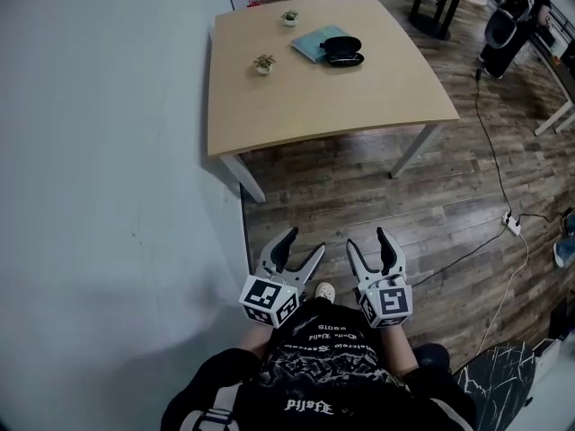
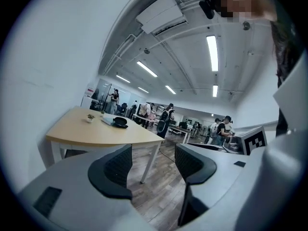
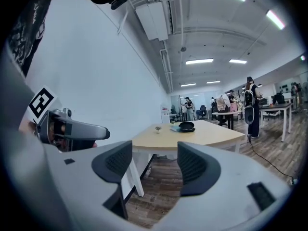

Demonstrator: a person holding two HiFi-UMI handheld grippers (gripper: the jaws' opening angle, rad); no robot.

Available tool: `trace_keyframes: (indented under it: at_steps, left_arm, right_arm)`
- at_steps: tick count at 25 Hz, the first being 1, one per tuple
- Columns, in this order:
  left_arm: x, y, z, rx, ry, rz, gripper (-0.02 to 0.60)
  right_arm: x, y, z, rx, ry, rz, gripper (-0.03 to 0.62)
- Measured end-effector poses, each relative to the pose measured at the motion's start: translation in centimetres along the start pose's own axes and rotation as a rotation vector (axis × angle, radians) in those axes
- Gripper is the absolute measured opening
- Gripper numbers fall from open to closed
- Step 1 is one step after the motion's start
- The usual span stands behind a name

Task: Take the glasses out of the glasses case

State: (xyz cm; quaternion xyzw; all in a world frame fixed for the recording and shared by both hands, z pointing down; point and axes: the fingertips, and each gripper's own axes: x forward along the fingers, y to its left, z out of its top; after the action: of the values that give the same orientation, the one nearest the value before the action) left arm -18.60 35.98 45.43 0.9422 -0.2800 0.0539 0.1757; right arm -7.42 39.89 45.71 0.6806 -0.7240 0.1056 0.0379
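In the head view, your left gripper (image 1: 304,245) and right gripper (image 1: 368,241) sit side by side low before your body, well apart from the light wooden desk with white legs (image 1: 314,106). The black oval glasses case (image 1: 341,50) lies toward the desk's far edge, right of its middle, on a pale blue flat book (image 1: 310,41), near two small potted plants (image 1: 263,63).

In the left gripper view, your jaws stand spread with only floor between them; the case (image 2: 120,122) sits far ahead.

In the right gripper view, the jaws are likewise spread and empty, with the case (image 3: 186,126) distant on the desk.
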Motion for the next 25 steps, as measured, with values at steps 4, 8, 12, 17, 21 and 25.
trace_keyframes:
  at_steps: [4,8,12,17,21,25]
  left_arm:
    - [1.0,0.0,-0.2,-0.001,-0.02,0.046,0.284]
    - [2.4,-0.1,-0.5,0.011,-0.018,0.072,0.284]
    - [4.3,0.2,-0.5,0.022,-0.009,0.06,0.284]
    - [8.0,2.3,0.3,0.034,-0.009,0.038,0.284]
    - [11.2,4.7,1.4,0.036,0.002,0.012,0.284]
    - [14.8,7.8,2.5,0.016,0.017,-0.031,0.282]
  right_arm:
    - [-0.1,-1.3,-0.3,-0.001,0.001,0.015,0.305]
    - [0.2,-2.9,-0.5,0.01,0.006,0.004,0.305]
    - [1.0,-4.0,-0.7,0.015,0.005,-0.01,0.305]
    - [4.3,-5.5,-0.8,0.016,0.02,-0.014,0.305]
    - [8.1,-6.8,0.0,0.024,0.024,-0.022,0.299]
    - [12.7,-8.3,0.8,0.016,0.037,-0.046,0.295]
